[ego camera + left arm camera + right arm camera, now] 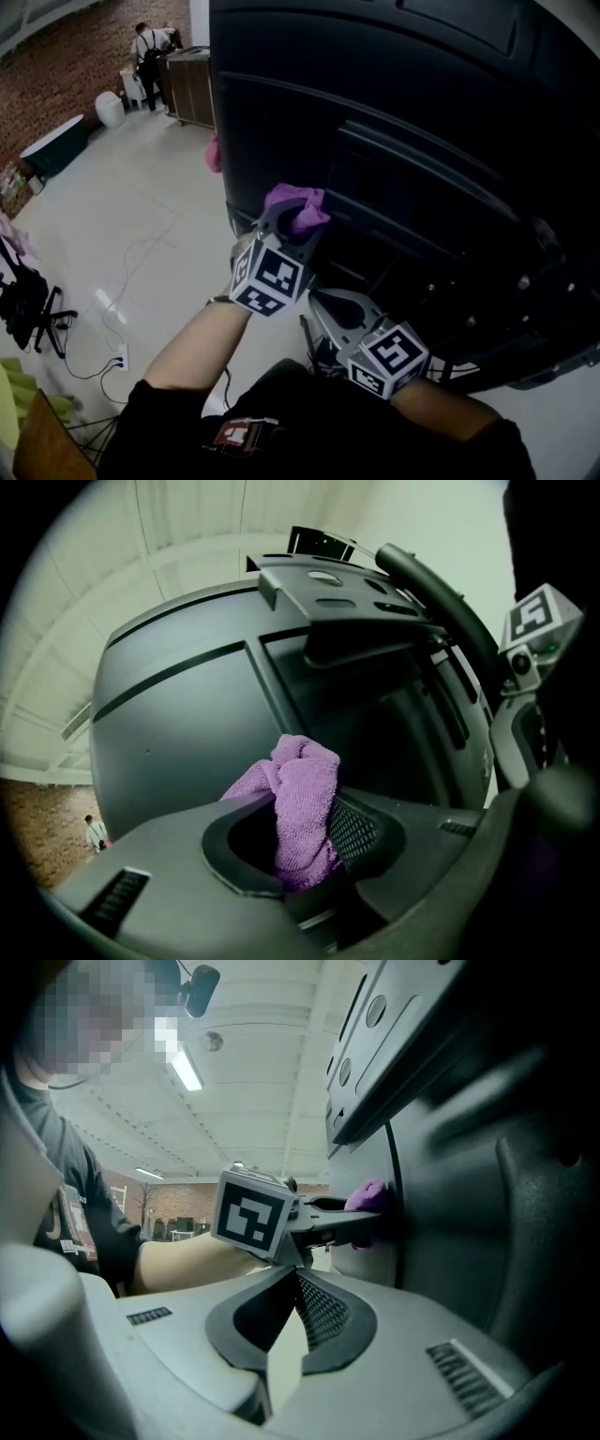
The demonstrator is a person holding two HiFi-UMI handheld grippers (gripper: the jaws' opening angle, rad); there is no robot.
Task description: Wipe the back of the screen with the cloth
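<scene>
At the left edge of the screen's back [403, 103], head view: the left gripper [300, 844] pinches the purple cloth [305, 794] between its jaws, with a wad bulging past the tips. The right gripper view shows that wad against the dark panel, apparently touching, but only over a small patch. The right gripper [298, 1279] has its jaws pressed together with nothing in them. It sits just beside and below the left one, apart from the cloth.

Step looks like wiping in progress. To do it well, probably:
- only the wad meets the plastic, never the jaw tips
- light, even pressure, overlapping strokes along the moulded ridges
- tilt the gripper so more cloth lies flat
- go easy round the recessed centre section and mount, where the cloth could snag
</scene>
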